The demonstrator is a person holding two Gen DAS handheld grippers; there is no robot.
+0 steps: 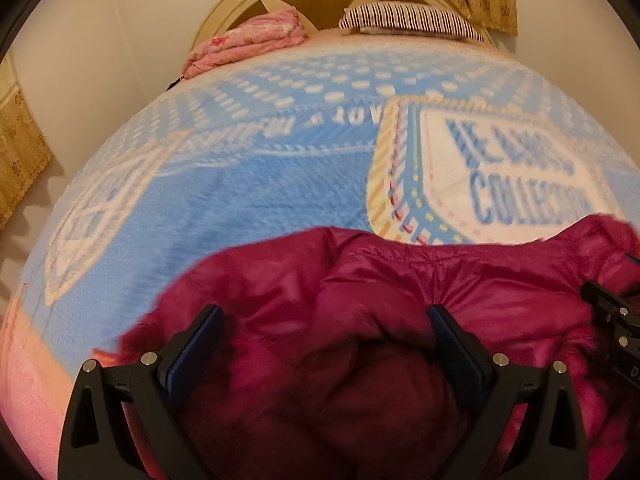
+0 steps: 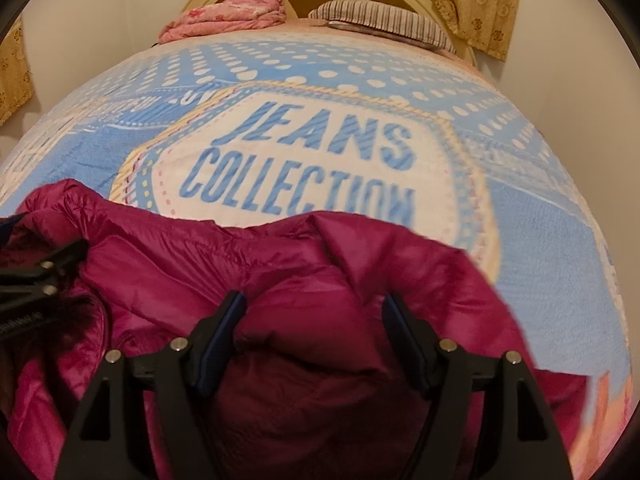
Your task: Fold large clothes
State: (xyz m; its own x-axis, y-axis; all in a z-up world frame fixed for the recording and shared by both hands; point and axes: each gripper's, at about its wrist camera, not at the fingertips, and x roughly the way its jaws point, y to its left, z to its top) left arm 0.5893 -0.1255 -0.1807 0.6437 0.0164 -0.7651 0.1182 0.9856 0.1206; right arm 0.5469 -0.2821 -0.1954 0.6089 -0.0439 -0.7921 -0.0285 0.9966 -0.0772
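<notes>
Blue bedspread [image 2: 540, 208]; our left gripper [image 1: 326, 332] and right gripper [image 2: 314, 320] gape over the bunched magenta jacket [image 2: 320, 264]; folding barely begun.

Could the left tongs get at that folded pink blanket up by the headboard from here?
Probably not as things stand. The left tongs hang open over the magenta jacket at the near end of the bed, while the pink blanket lies at the far end. Nothing blocks the way across the blue bedspread; it just looks too far.

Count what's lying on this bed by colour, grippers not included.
Magenta: 1, puffy jacket
Pink: 1, folded quilt
Striped: 1, pillow
Blue: 1, printed blanket covering the bed
Total: 4
</notes>
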